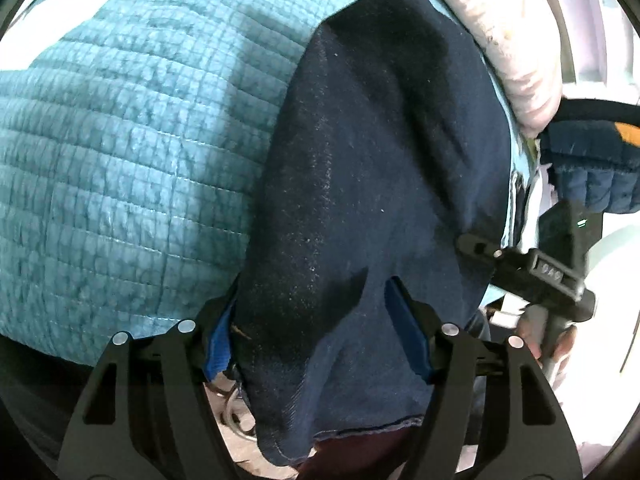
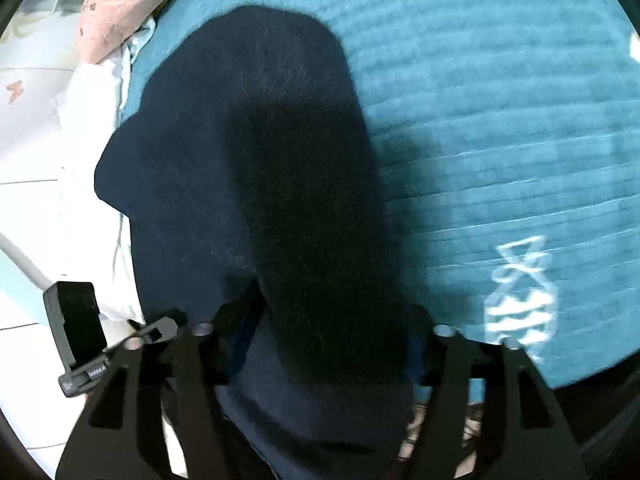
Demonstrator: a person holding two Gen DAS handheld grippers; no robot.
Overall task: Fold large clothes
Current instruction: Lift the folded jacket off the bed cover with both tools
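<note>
The dark navy garment (image 1: 360,200) runs as a long strip straight ahead of both grippers. In each wrist view its long axis climbs from the bottom centre of the frame toward the top, so the cloth lies forward of the fingers and stretches away over the bed.

In the left wrist view the left gripper (image 1: 316,340) has its blue-padded fingers (image 1: 408,328) set apart with a thick bunch of the cloth between them. The near hem hangs down past the fingers at the bottom of the frame. Whether the pads actually pinch the fabric cannot be told, because the cloth covers the gap.

In the right wrist view the right gripper (image 2: 320,344) shows the same arrangement, with the garment (image 2: 256,168) draped over and between its fingers; its grip also cannot be judged. The left gripper's tip appears at the lower left of that frame, just beside the right one, so both hands stand at the same near end and neither is clearly closer to the far end.

The garment is a soft, matte knit, dusted with pale lint, and its far end is rounded. It lies on a teal quilt (image 1: 120,140) stitched in a grid of small squares with a slight sheen and white printed motifs (image 2: 520,292). A pink pillow (image 2: 120,4) sits at the upper left of the right wrist view, beside the garment's far end.

The coming fold probably carries the near end forward along that axis.
</note>
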